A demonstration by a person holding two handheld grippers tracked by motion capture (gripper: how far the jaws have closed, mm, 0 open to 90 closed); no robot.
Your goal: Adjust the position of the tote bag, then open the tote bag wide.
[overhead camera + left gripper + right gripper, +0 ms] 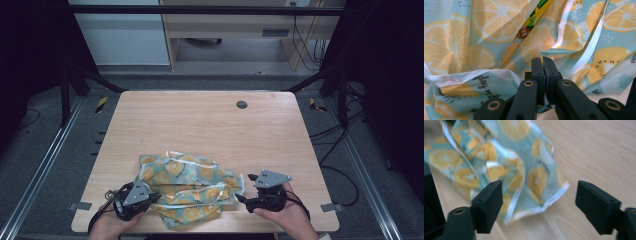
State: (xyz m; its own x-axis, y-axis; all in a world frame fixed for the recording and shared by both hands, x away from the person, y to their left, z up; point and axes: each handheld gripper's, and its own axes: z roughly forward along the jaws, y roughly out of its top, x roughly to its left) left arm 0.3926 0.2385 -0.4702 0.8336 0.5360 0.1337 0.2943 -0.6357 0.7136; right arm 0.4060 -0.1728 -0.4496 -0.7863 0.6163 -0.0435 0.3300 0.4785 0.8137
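A crumpled cloth point(187, 187) with orange slices printed on it is lying on the wooden surface point(210, 125), low in the high view and a little left of the middle. The left gripper point(150, 199) is sitting at the lower left of that view, right at the cloth's left side, with a hand point(107, 225) holding it from below. In the left gripper view its fingers point(537, 68) are squeezing together on a fold of the cloth point(499, 37), and the white edge of the cloth is running up toward the upper right of that frame. A small bit of green and brown print is peeking out between folds near the top middle. The right gripper point(243, 189) is sitting at the lower right of the high view, just beside the cloth's right end. In the right gripper view its fingers point(489, 205) are standing wide apart, gripping nothing, and the cloth point(499, 162) is lying ahead of them in the upper left, a bit blurry. A small dark round hole point(242, 104) is showing near the far edge of the surface.
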